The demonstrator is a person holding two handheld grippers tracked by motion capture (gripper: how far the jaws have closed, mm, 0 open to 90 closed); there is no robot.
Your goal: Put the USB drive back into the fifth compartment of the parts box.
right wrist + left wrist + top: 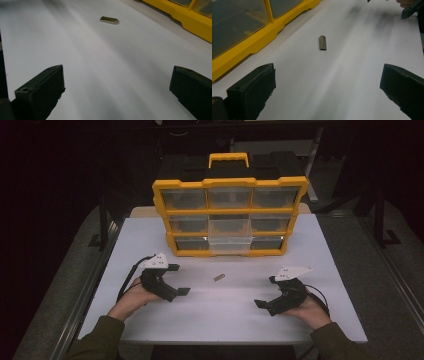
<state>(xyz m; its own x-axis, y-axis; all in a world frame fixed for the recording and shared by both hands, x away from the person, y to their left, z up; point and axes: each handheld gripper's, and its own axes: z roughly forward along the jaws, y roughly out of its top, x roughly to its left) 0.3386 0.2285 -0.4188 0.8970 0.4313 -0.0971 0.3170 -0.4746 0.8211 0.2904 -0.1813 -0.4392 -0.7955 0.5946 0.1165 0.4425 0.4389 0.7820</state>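
Observation:
A small flat metal piece (219,277) lies on the white table (225,320), between my two grippers and just in front of the organizer. My left gripper (180,279) rests in a hand at the left, open, its jaws pointing right toward the piece. My right gripper (265,291) rests in the other hand at the right, open and pointing left. In the left gripper view the piece (322,43) lies ahead of the wide-apart jaws of the left gripper (327,72). The right gripper view shows the piece (109,20) farther off, beyond the empty right gripper (117,72).
A yellow organizer case (230,182) with clear drawers stands upright at the table's back, with a black handle section behind it. One clear middle drawer (229,239) is pulled forward. Its yellow frame (262,37) (190,22) edges both gripper views. Dark floor surrounds the table.

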